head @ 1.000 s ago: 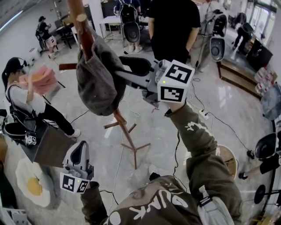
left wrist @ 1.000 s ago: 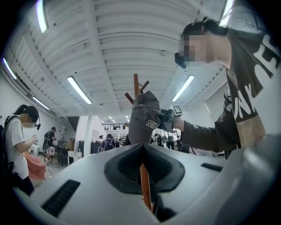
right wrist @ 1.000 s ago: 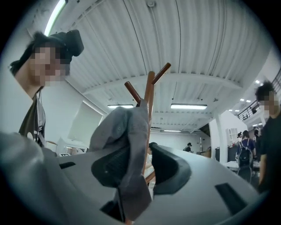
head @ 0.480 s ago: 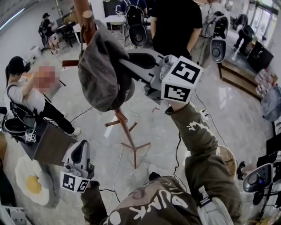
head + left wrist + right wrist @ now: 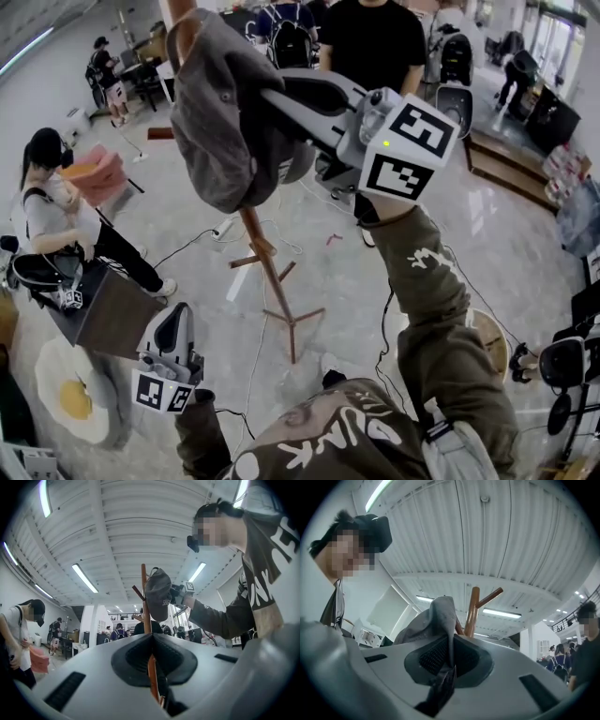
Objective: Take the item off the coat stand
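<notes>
Cap: a grey cap [image 5: 225,122], at about 11 o'clock in the head view, lies against the top of the pole; whether it is hooked on a peg I cannot tell.
Coat stand: a wooden coat stand [image 5: 272,281] with its pole leaning toward 11 o'clock and its feet spread on the pale floor [image 5: 356,281].
Right gripper: the right gripper [image 5: 277,103] meets the cap from the cap's 3 o'clock side, with its marker cube [image 5: 408,150] behind it.
Right fingers: closed on a fold of the cap's fabric; in the right gripper view the cloth [image 5: 436,616] runs down between the pads [image 5: 426,656], and the pole [image 5: 471,611] stands just behind at 12 o'clock.
Left gripper: the left gripper [image 5: 173,323] is low at 7 o'clock, well apart from the cap.
Left fingers: together and holding nothing; the stand shows far off beyond them.
Surroundings: a seated person [image 5: 56,216] at 9 o'clock, a fried-egg mat [image 5: 70,394] at 8 o'clock.
</notes>
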Demonstrator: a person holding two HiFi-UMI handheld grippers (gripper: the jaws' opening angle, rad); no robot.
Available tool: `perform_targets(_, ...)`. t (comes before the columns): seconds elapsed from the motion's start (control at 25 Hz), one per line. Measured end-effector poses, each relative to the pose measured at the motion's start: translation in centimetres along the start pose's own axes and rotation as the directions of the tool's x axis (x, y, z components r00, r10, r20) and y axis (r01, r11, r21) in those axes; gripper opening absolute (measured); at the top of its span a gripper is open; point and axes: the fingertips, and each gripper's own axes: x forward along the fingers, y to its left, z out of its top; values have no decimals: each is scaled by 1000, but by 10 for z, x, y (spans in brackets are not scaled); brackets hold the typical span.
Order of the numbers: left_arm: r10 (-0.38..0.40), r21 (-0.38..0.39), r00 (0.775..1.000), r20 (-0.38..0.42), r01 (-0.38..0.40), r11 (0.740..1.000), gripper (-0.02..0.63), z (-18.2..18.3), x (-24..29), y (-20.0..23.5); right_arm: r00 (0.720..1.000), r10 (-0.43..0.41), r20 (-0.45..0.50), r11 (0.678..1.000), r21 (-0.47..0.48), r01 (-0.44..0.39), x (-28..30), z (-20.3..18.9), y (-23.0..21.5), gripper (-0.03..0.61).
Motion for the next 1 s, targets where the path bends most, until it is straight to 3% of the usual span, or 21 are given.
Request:
perform_targets(0.28, -5, 8, 1000, 27, 5, 1000, 5, 13, -14, -7, 1000, 12, 1, 1000, -28, -12, -23, 11, 44, 32)
perform_targets(0.56, -53, -6, 998, 46, 53, 999, 5, 20, -35, -25, 995, -73, -70, 997, -12, 72, -67, -27, 100, 32)
perform_targets(1.0, -148, -45, 987, 56, 150, 988, 5, 26, -63, -73, 961, -202, -188, 973, 74, 219, -135, -97, 189, 32)
